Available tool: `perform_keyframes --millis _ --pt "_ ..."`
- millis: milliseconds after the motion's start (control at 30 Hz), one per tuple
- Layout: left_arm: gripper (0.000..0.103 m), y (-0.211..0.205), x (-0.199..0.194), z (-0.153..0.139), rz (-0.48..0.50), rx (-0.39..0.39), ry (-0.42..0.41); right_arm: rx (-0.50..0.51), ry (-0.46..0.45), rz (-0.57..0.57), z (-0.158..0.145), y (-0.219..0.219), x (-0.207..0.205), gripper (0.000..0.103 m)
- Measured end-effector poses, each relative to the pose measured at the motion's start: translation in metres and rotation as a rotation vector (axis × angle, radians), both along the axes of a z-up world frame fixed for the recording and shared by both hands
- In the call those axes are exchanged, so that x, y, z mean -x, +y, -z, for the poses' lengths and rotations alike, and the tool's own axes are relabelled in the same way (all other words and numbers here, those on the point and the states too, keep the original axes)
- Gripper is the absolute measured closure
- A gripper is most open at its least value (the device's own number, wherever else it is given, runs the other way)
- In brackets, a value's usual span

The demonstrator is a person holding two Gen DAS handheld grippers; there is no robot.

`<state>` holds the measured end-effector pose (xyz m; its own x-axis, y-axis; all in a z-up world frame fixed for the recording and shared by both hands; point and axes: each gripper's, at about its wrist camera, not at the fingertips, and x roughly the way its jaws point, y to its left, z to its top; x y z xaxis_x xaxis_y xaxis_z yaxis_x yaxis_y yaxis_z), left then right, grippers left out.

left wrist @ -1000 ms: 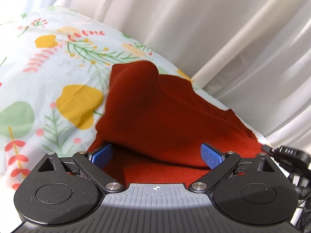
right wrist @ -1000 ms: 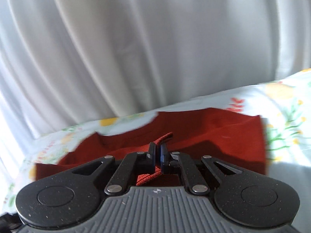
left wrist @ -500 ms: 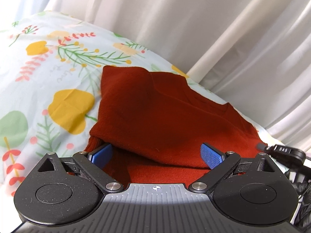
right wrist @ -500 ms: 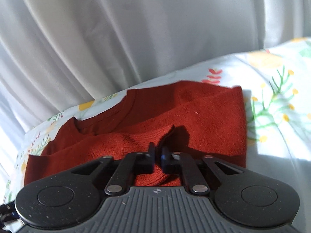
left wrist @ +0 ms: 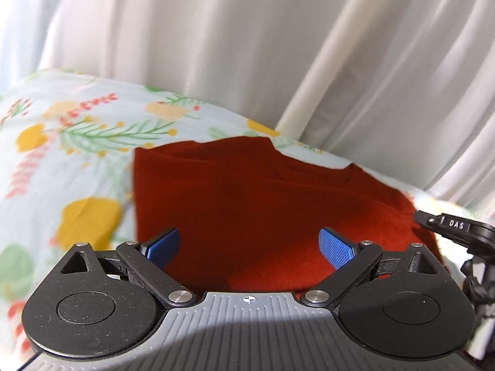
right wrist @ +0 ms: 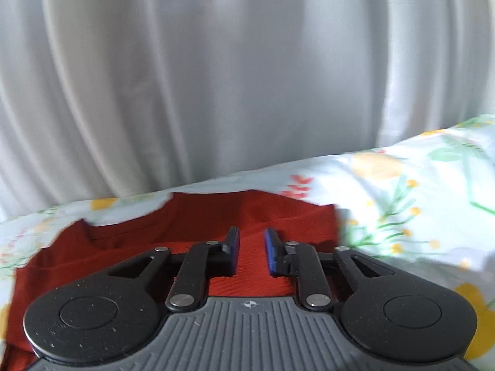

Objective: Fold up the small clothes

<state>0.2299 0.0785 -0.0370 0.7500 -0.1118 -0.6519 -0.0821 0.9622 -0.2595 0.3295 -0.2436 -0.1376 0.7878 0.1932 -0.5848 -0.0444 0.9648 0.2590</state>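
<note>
A rust-red knit garment lies folded flat on a floral sheet in front of white curtains. The right hand-held gripper, pinched on the cloth a second ago, now has its fingers slightly parted and has let go. The left hand-held gripper remains wide apart above the garment, holding nothing. This fold looks finished

Soft daylight, motion blur at edges, fisheye bending, mild shadows

"DAS" on black clamp
</note>
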Motion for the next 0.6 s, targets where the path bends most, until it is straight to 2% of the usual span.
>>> perform_keyframes --millis 67,133,233,300,367,467,600 --pt "0.004 -0.005 -0.016 0.012 -0.011 -0.047 0.021 0.019 0.022 -0.104 0.008 0.021 -0.001 0.084" --pt "0.004 -0.007 -0.031 0.022 -0.016 -0.095 0.045 0.083 0.047 -0.154 0.021 0.038 -0.005 0.085" --pt "0.004 -0.007 -0.047 0.033 -0.024 -0.156 0.06 0.187 -0.006 -0.165 0.029 0.049 -0.008 0.089" --pt "0.004 -0.005 -0.058 0.037 -0.058 -0.202 0.074 0.197 -0.009 -0.144 0.029 0.05 -0.017 0.089" --pt "0.002 0.0 -0.067 0.039 -0.089 -0.191 0.073 0.204 -0.019 -0.13 0.032 0.051 -0.027 0.089" --pt "0.001 0.003 -0.078 0.039 -0.103 -0.222 0.082 0.208 -0.026 -0.114 0.033 0.051 -0.039 0.089" --pt "0.003 0.009 -0.059 0.027 -0.099 -0.148 0.108 0.145 0.039 -0.107 0.02 0.043 -0.028 0.089"
